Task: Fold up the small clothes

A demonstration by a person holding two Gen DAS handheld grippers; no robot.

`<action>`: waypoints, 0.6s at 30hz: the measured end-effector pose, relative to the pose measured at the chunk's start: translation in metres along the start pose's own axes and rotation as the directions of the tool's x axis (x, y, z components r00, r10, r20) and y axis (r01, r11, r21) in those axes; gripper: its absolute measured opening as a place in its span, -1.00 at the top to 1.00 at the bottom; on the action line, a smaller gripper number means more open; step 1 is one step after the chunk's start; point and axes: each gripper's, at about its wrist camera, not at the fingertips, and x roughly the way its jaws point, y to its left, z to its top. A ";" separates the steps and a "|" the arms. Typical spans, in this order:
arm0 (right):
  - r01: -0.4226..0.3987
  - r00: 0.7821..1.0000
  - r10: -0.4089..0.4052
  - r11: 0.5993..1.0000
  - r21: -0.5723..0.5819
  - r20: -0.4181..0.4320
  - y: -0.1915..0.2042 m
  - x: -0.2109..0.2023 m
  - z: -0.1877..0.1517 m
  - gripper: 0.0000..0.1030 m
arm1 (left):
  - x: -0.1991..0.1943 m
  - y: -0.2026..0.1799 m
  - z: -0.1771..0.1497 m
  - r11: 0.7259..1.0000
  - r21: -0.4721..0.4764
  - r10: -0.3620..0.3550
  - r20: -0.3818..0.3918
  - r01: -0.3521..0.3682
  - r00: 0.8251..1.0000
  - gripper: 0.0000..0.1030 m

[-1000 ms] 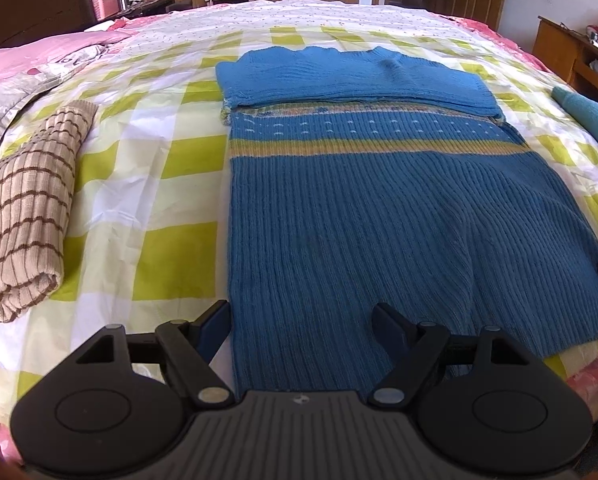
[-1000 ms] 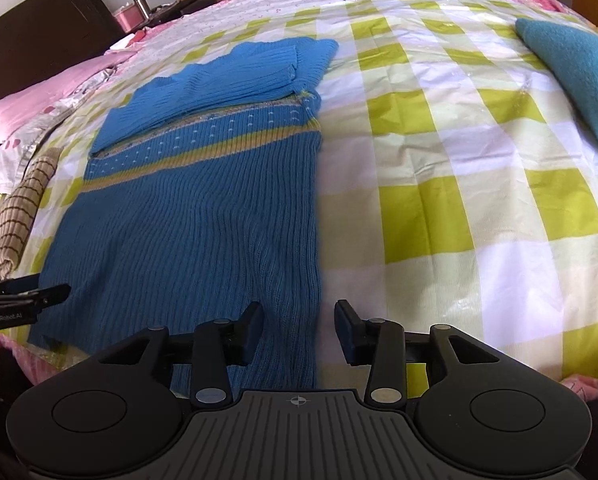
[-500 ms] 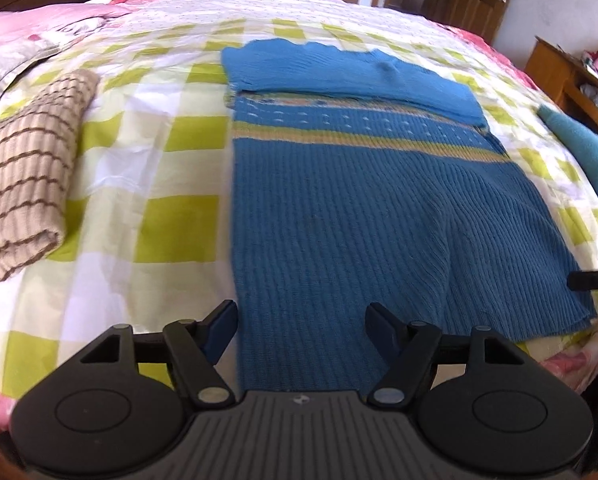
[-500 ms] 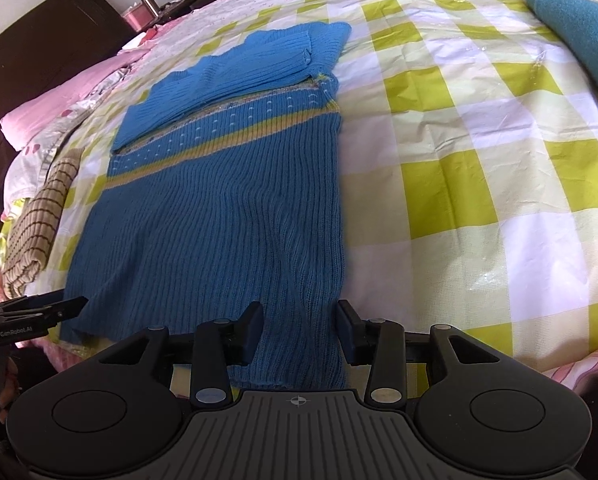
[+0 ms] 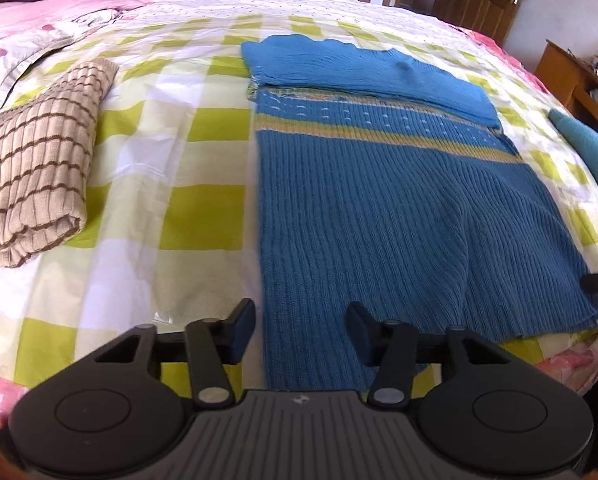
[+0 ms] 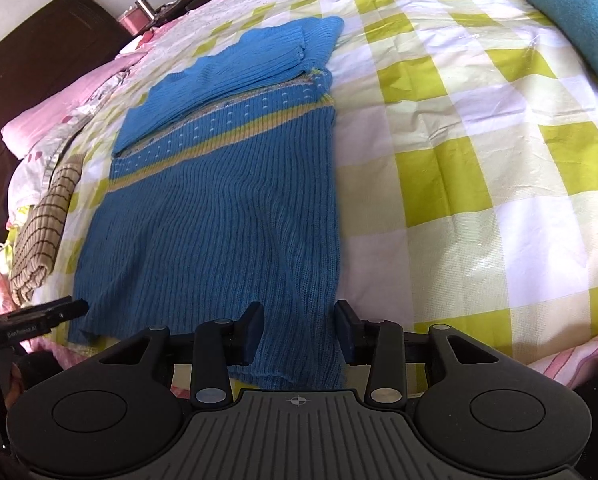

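Observation:
A blue ribbed sweater point(image 5: 379, 208) point(image 6: 219, 220) lies flat on the checked bed sheet point(image 5: 179, 152), its lighter blue sleeves folded across the top. My left gripper point(image 5: 301, 330) sits at the sweater's near left hem corner. Its jaws are closing, with the hem edge between them and the pads apart from the cloth. My right gripper point(image 6: 299, 332) stands open over the near right hem corner, a strip of hem lying flat between its fingers. Each gripper's tip shows at the edge of the other's view.
A folded beige striped garment point(image 5: 35, 164) point(image 6: 39, 240) lies left of the sweater. A teal cloth point(image 5: 591, 152) point(image 6: 579, 20) lies at the right. Pink pillows point(image 5: 39, 20) and a dark headboard point(image 6: 39, 60) are at the far left, a wooden cabinet point(image 5: 571, 76) beyond the right edge.
The left gripper's jaws have narrowed around the left hem corner, and the sweater has slid rightward in its view. The right gripper keeps its place and gap.

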 end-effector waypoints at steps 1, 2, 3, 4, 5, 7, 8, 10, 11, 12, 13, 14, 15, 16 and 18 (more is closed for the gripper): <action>-0.001 1.000 0.000 1.000 0.007 0.004 -0.001 -0.002 0.000 0.26 | -0.001 -0.001 -0.001 1.000 0.008 0.001 -0.002 -0.001 1.000 0.13; 0.000 1.000 0.000 1.000 0.011 0.010 -0.002 -0.004 0.000 0.26 | -0.001 -0.001 -0.001 1.000 0.012 0.001 -0.004 -0.001 1.000 0.28; 0.001 1.000 -0.001 1.000 0.014 0.016 -0.003 -0.006 0.000 0.26 | -0.002 -0.001 0.000 1.000 0.010 0.000 -0.007 0.000 1.000 0.45; 0.002 1.000 -0.002 1.000 0.016 0.020 -0.004 -0.009 0.000 0.26 | -0.003 0.000 0.000 1.000 0.003 -0.001 -0.013 0.001 1.000 0.52; 0.003 1.000 -0.003 1.000 0.020 0.021 -0.005 -0.010 0.000 0.26 | -0.003 0.001 0.001 1.000 -0.005 0.007 -0.019 -0.007 1.000 0.58; 0.003 1.000 -0.003 1.000 0.022 0.018 -0.006 -0.012 0.000 0.26 | -0.004 0.004 0.004 0.999 -0.020 0.043 -0.028 -0.044 0.999 0.59; 0.009 1.000 -0.009 1.000 0.022 0.018 -0.005 -0.012 -0.001 0.26 | -0.005 0.006 0.005 0.998 -0.028 0.060 -0.027 -0.061 0.998 0.59; 0.012 1.000 -0.012 1.000 0.023 0.018 -0.005 -0.015 -0.001 0.26 | -0.007 0.010 0.006 0.995 -0.042 0.086 -0.028 -0.087 0.996 0.60; 0.008 1.000 -0.008 1.000 0.025 0.020 -0.005 -0.016 -0.002 0.25 | -0.008 0.012 0.006 0.995 -0.046 0.087 -0.030 -0.089 0.996 0.60; 0.006 1.000 -0.007 1.000 0.028 0.024 -0.006 -0.017 -0.002 0.25 | -0.008 0.013 0.006 0.995 -0.046 0.084 -0.032 -0.085 0.996 0.60; 0.007 1.000 -0.008 0.999 0.033 0.028 -0.007 -0.018 -0.002 0.25 | -0.009 0.013 0.006 0.996 -0.040 0.081 -0.035 -0.082 0.996 0.61; 0.011 1.000 -0.012 0.999 0.042 0.027 -0.007 -0.017 -0.001 0.25 | -0.008 0.013 0.006 0.996 -0.035 0.076 -0.038 -0.077 0.996 0.61; 0.015 1.000 -0.017 0.999 0.050 0.021 -0.008 -0.015 0.000 0.25 | -0.008 0.014 0.007 0.997 -0.034 0.063 -0.040 -0.065 0.997 0.61; 0.019 1.000 -0.020 0.998 0.053 0.011 -0.008 -0.012 0.000 0.25 | -0.007 0.015 0.008 0.998 -0.039 0.042 -0.046 -0.044 0.998 0.61; 0.027 0.999 -0.026 0.998 0.060 -0.024 -0.008 -0.002 0.002 0.25 | -0.005 0.020 0.010 0.998 -0.067 0.001 -0.048 -0.004 0.999 0.61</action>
